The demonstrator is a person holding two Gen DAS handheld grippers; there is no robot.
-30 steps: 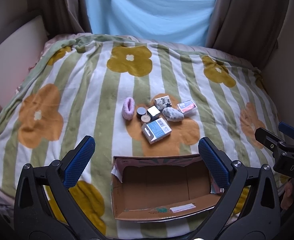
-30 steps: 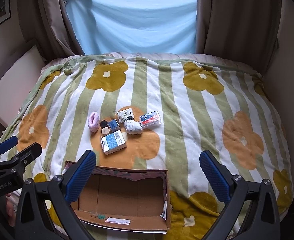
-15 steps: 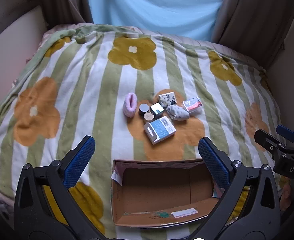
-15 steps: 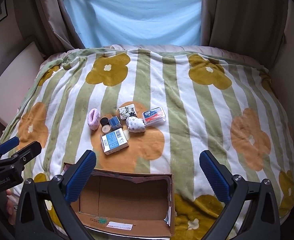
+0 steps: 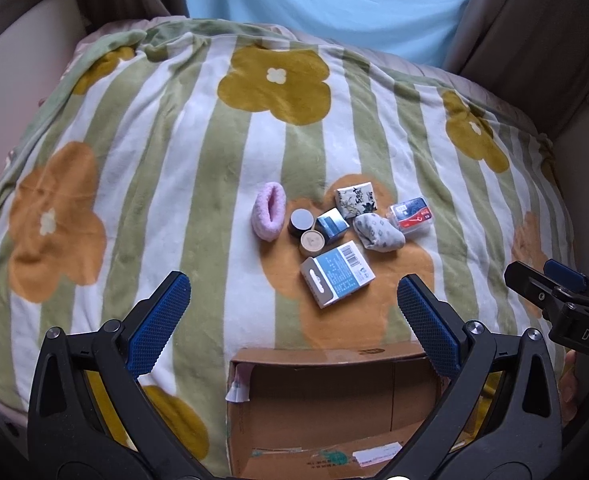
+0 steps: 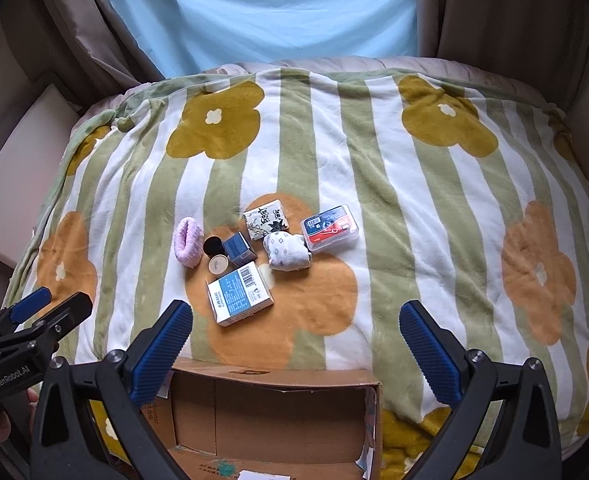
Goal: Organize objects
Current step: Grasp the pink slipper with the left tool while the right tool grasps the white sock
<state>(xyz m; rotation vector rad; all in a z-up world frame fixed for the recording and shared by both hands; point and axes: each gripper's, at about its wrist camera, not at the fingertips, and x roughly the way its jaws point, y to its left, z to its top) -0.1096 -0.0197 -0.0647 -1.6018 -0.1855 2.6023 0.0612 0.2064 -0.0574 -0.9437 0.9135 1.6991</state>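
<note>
Approach is judged the step in hand; nothing is gripped yet. Left gripper (image 5: pixel 292 302) is held wide apart and empty, poised above the cardboard box (image 5: pixel 330 360); right gripper (image 6: pixel 294 330) is likewise spread and empty, level beside it. Objects are clustered on the striped blanket (image 5: pixel 166 152) just beyond the box, left to right: pink sock (image 5: pixel 269 217), two small jars (image 5: pixel 306 229), blue carton (image 5: pixel 336 274), grey sock (image 5: pixel 377 232), red packet (image 5: pixel 410 215). The nearest carton is best taken across its short sides; soft bedding may give under pressure.
</note>
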